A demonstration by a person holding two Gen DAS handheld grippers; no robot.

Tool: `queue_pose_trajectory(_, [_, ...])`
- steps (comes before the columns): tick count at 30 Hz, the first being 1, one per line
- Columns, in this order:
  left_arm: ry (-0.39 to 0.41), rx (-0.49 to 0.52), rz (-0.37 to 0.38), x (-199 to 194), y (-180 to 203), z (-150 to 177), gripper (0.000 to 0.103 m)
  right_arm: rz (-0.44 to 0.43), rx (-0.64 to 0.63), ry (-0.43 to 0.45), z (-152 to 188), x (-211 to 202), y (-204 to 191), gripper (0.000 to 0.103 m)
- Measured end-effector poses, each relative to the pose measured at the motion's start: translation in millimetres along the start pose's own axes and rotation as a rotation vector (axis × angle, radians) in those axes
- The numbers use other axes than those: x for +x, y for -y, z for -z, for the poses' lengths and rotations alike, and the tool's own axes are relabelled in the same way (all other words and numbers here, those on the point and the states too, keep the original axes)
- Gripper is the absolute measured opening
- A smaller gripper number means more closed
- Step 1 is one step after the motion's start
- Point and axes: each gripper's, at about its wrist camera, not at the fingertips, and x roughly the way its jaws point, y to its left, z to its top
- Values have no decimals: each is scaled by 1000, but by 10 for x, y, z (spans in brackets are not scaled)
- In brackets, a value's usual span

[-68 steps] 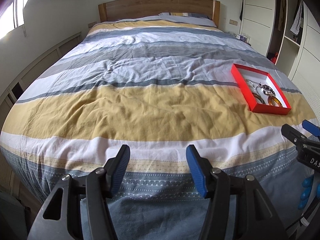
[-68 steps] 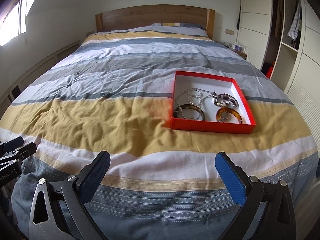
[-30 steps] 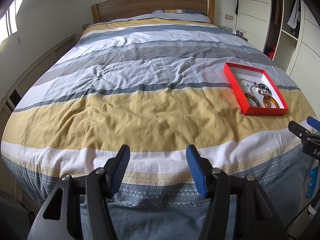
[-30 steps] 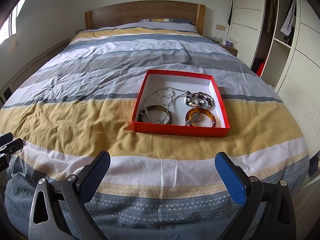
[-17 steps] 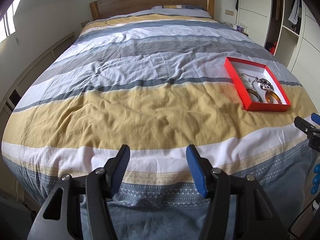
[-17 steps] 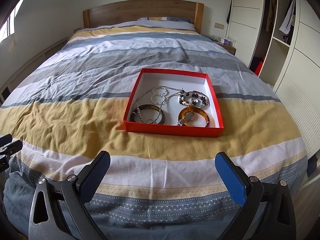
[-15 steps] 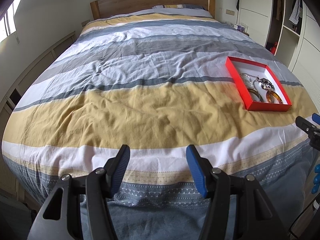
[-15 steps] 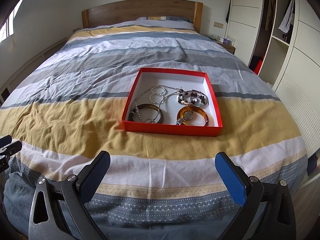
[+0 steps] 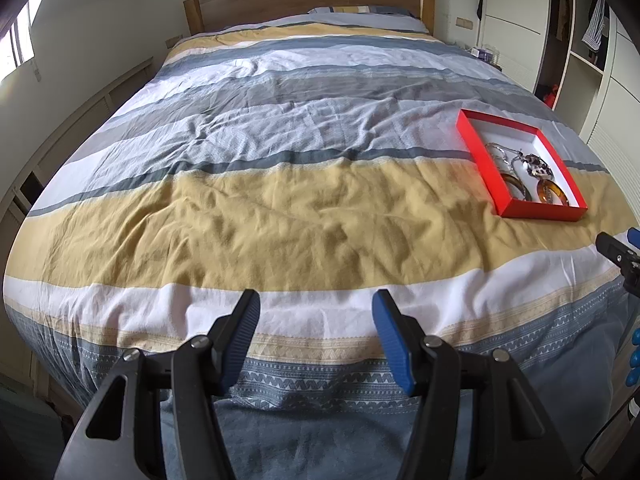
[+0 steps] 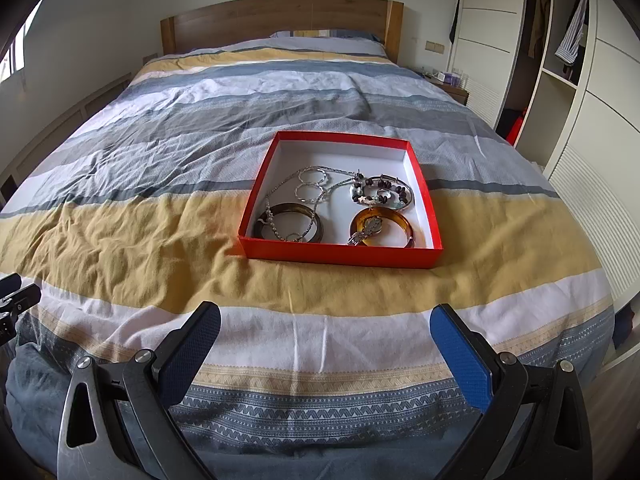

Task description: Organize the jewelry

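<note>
Bed (image 10: 160,208) with striped yellow, grey, white duvet fills both frames. Red box (image 10: 340,254) lies on yellow stripe, frame centre in right view.

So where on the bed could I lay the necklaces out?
The yellow stripe left of the red box is bare, and so is the white stripe between the box and the right gripper. The box's near half is crowded with tangled jewelry; only its far end is free.

Shallow red cardboard box (image 10: 340,254) with white interior, on a duvet (image 10: 160,240) striped mustard-yellow, grey, white and blue.
</note>
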Motion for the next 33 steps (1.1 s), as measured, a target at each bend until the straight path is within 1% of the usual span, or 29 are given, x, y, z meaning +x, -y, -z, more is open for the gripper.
queue_pose_trajectory(12, [-7, 0, 0, 11, -45, 37, 56, 4, -7, -7, 26, -1, 2, 102])
queue_pose_trajectory(33, [-12, 5, 11, 10, 26, 42, 56, 4, -23, -13, 53, 6, -9, 102])
